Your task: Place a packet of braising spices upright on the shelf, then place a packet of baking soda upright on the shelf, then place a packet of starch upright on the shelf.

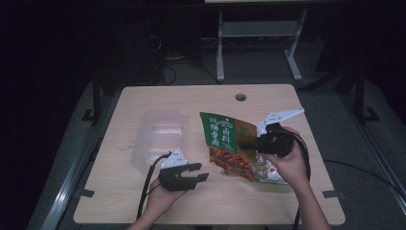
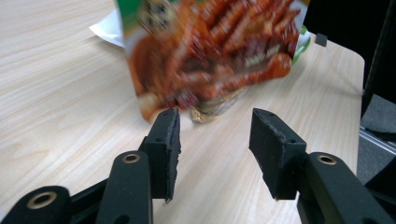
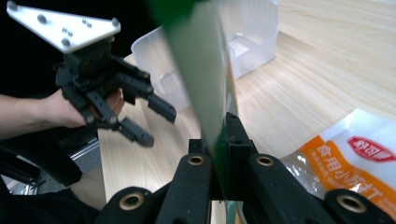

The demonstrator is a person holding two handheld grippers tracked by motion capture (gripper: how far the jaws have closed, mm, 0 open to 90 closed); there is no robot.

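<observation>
A green and red printed plastic snack bag (image 1: pixel 230 143) is being pinched edge-on by the right tongs (image 1: pixel 245 143) above the pale wooden bench (image 1: pixel 143 98). The left tongs (image 1: pixel 200 171) are being held wide apart, gripping nothing, just beside a clear plastic container (image 1: pixel 158 136).

The orange-and-white packet (image 3: pixel 359 158) reads "食用小苏打" under a red logo; the green snack bag's (image 1: pixel 229 139) yellow characters are too blurred to read.

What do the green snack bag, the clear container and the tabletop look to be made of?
Green snack bag: thin glossy printed plastic film, judging by its sheen and how it hangs edge-on from the right gripper.
Clear container: translucent moulded plastic, slightly frosted.
Table: pale wood-grain surface, matte, probably laminate.
</observation>
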